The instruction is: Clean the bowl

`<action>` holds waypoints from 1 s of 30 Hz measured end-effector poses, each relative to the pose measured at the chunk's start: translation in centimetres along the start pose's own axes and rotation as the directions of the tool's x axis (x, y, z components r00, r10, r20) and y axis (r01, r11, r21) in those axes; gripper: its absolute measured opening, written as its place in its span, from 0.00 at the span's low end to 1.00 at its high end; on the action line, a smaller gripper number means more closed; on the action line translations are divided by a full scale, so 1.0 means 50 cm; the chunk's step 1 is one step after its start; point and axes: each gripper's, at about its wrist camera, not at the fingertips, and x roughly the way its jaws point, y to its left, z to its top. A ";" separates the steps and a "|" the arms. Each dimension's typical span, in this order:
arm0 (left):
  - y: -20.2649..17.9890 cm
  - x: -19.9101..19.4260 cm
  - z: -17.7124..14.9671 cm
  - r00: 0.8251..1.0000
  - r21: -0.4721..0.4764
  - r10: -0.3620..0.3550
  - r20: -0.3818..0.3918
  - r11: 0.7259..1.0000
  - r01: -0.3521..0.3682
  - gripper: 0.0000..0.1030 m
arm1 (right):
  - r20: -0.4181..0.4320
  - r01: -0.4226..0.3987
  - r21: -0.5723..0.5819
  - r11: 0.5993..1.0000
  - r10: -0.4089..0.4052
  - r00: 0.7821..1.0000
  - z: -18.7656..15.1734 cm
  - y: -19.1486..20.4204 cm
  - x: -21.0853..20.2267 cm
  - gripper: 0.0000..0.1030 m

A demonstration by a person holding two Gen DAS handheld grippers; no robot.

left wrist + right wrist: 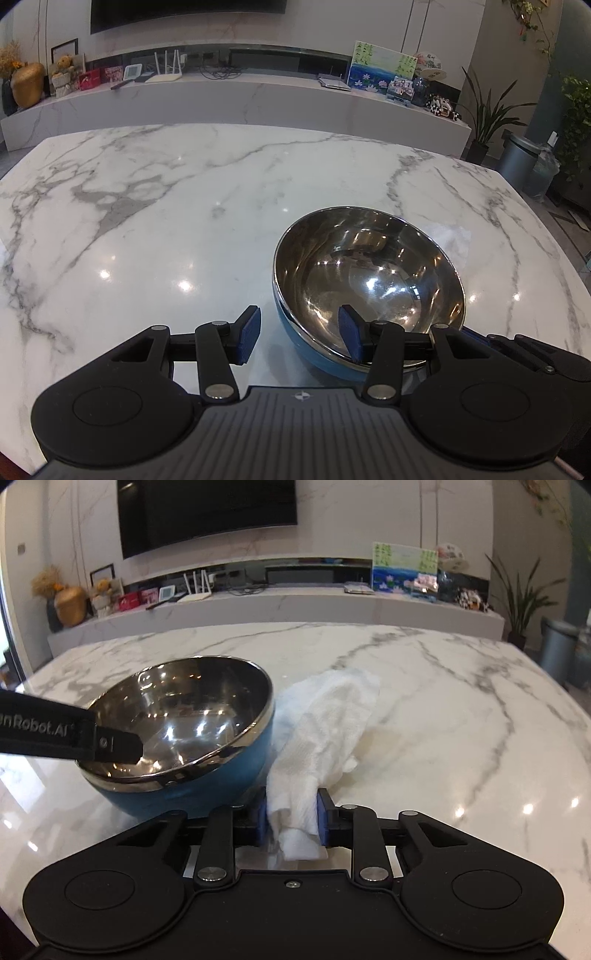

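A steel bowl [369,273] with a blue outside [192,786] sits tilted on the marble table [147,221]. My left gripper [299,336] stands open astride the bowl's near rim, one blue pad inside the bowl and the other outside over the table. Neither pad presses on the wall. In the right wrist view its black finger [110,746] reaches into the bowl from the left. My right gripper [291,821] is shut on a crumpled white paper towel [325,723], which lies on the table just right of the bowl and touches its side.
The marble table [443,709] stretches wide to the left and beyond the bowl. Behind it runs a low marble console [258,96] with routers, a painting and ornaments under a wall TV [207,513]. A grey bin [521,158] and potted plants stand at the far right.
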 end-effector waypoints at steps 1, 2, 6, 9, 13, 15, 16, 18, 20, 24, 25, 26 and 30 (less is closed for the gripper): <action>0.000 0.000 0.000 1.000 0.000 -0.002 -0.001 1.000 0.002 0.43 | -0.001 -0.004 0.001 1.000 0.004 1.000 0.001 0.000 0.000 0.15; -0.001 0.000 0.000 1.000 0.001 -0.004 -0.002 1.000 0.004 0.43 | 0.000 -0.005 0.005 1.000 0.005 1.000 0.003 -0.002 -0.001 0.13; -0.004 0.003 0.003 1.000 0.008 -0.018 -0.009 1.000 0.018 0.36 | 0.033 0.005 0.009 1.000 -0.005 0.999 0.013 -0.012 -0.018 0.12; -0.007 0.009 0.005 1.000 0.017 -0.014 -0.010 1.000 0.014 0.35 | 0.097 0.018 -0.027 0.999 -0.015 0.995 0.026 -0.019 -0.045 0.12; -0.008 0.019 0.011 1.000 0.028 -0.014 -0.012 1.000 0.014 0.29 | 0.142 0.031 -0.099 0.995 -0.017 0.990 0.036 -0.016 -0.067 0.12; -0.008 0.022 0.015 1.000 0.032 -0.015 -0.015 0.999 0.015 0.28 | 0.146 0.028 -0.125 0.992 -0.009 0.989 0.036 -0.012 -0.072 0.12; -0.008 0.023 0.017 1.000 0.033 -0.015 -0.016 0.999 0.015 0.27 | 0.145 0.026 -0.129 0.991 -0.007 0.989 0.035 -0.011 -0.072 0.12; -0.006 0.023 0.018 1.000 0.031 -0.016 -0.017 0.999 0.017 0.27 | 0.132 0.021 -0.132 0.991 -0.004 0.991 0.031 -0.010 -0.068 0.12; -0.005 0.021 0.017 1.000 0.029 -0.016 -0.015 0.999 0.016 0.27 | 0.115 0.015 -0.136 0.991 0.001 0.993 0.025 -0.009 -0.064 0.12; -0.009 0.013 0.014 1.000 0.026 -0.015 -0.011 1.000 0.015 0.28 | 0.077 -0.004 -0.152 0.988 0.016 0.997 0.007 -0.004 -0.056 0.12; -0.010 0.010 0.013 1.000 0.024 -0.016 -0.012 1.000 0.016 0.30 | 0.067 -0.009 -0.156 0.988 0.020 0.998 0.002 -0.003 -0.054 0.12; -0.011 0.008 0.012 1.000 0.022 -0.018 -0.014 1.000 0.018 0.33 | 0.058 -0.013 -0.161 0.987 0.023 0.998 -0.003 0.000 -0.052 0.12; -0.015 0.001 0.006 1.000 0.017 -0.016 -0.025 1.000 0.016 0.38 | 0.049 -0.017 -0.174 0.985 0.026 0.998 -0.013 0.007 -0.053 0.12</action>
